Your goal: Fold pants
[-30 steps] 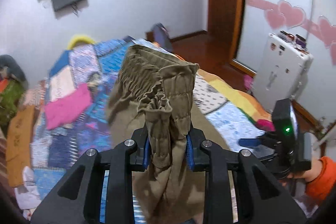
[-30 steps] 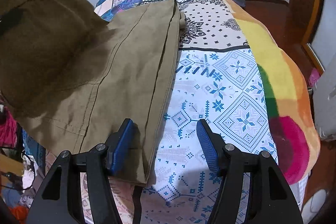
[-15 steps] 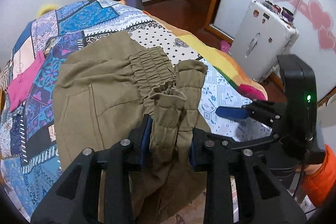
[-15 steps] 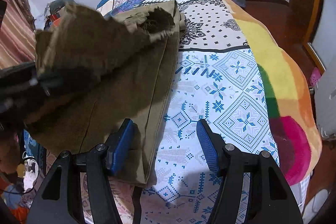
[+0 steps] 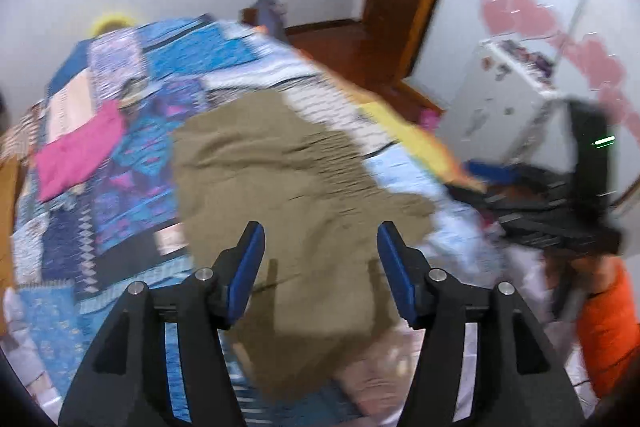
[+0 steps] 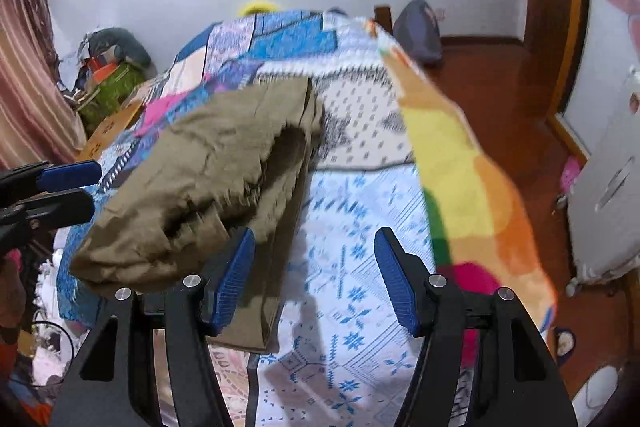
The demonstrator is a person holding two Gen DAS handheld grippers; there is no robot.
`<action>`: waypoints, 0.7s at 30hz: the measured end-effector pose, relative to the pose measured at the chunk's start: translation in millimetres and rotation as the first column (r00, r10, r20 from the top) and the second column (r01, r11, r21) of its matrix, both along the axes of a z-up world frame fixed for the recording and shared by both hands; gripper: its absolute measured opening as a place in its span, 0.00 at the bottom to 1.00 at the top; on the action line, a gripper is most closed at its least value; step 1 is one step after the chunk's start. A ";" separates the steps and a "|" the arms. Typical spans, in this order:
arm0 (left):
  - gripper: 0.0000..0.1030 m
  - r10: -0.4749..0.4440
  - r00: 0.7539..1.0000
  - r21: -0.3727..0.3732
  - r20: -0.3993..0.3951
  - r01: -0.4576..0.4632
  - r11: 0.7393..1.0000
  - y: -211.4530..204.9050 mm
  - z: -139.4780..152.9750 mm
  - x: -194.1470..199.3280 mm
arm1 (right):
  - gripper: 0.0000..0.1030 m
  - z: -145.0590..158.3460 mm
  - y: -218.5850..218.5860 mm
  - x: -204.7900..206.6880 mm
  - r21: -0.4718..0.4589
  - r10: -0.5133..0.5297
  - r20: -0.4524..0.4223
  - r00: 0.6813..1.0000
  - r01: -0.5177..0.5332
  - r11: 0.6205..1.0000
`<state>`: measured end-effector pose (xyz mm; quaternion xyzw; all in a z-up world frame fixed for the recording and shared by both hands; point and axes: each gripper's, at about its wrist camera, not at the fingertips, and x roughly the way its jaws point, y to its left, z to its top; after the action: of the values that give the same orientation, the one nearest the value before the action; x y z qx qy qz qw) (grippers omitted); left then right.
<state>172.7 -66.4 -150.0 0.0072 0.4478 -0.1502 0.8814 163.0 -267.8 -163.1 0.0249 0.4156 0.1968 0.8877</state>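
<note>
Released since a second ago, the olive pants (image 5: 288,195) now lie folded over on the patchwork bedspread (image 5: 120,163), no longer pinched in the left gripper (image 5: 318,267), whose jaws are opening with nothing between them. Right gripper (image 6: 314,279) hangs open and empty beside the pants' edge.

Left gripper (image 5: 318,267) jaws are opening above the pants (image 5: 288,195), nothing pinched between them. Pants are lying on the quilt (image 5: 120,155). Right gripper (image 5: 532,195) is hovering at right.
</note>
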 end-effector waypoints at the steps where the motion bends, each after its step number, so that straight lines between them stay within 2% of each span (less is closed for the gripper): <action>1: 0.57 0.020 1.000 0.017 -0.023 -0.019 1.000 6.5 -9.3 3.6 | 0.57 5.2 2.1 -0.3 0.005 0.006 0.014 1.000 -0.006 1.000; 5: 0.57 0.061 0.992 0.043 -0.113 -0.056 0.997 18.0 -46.8 9.9 | 0.57 15.8 16.6 -1.7 0.023 0.043 0.049 0.998 -0.044 0.999; 7: 0.58 0.051 0.992 0.058 -0.115 -0.045 0.997 17.4 -56.7 7.7 | 0.57 16.1 28.8 -0.7 0.028 0.071 0.057 0.996 -0.072 0.997; 8: 0.60 0.035 0.995 0.077 -0.089 -0.028 0.997 14.4 -58.3 4.5 | 0.57 15.1 35.9 0.0 0.028 0.087 0.058 0.994 -0.089 0.996; 10: 0.61 0.019 0.997 0.097 -0.074 -0.012 0.995 12.0 -57.4 2.1 | 0.58 7.5 48.4 2.0 0.031 0.118 0.046 0.992 -0.120 0.992; 14: 0.61 0.035 0.995 0.039 -0.092 -0.032 0.999 23.8 -49.0 6.2 | 0.59 -19.5 60.9 7.5 0.017 0.133 -0.025 0.991 -0.133 0.991; 18: 0.61 0.091 0.992 -0.019 -0.083 -0.093 0.995 51.3 -33.8 21.1 | 0.58 -42.3 48.7 4.4 0.092 0.118 -0.103 0.988 -0.108 0.990; 21: 0.61 0.132 0.988 -0.021 -0.080 -0.134 0.991 68.4 -28.5 44.1 | 0.59 -49.2 41.5 2.3 0.120 0.119 -0.118 0.986 -0.105 0.987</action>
<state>216.8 2.0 -178.6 -0.0402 0.4797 -0.0971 0.8711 165.3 -226.3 -212.3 0.0641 0.4592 0.2677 0.8446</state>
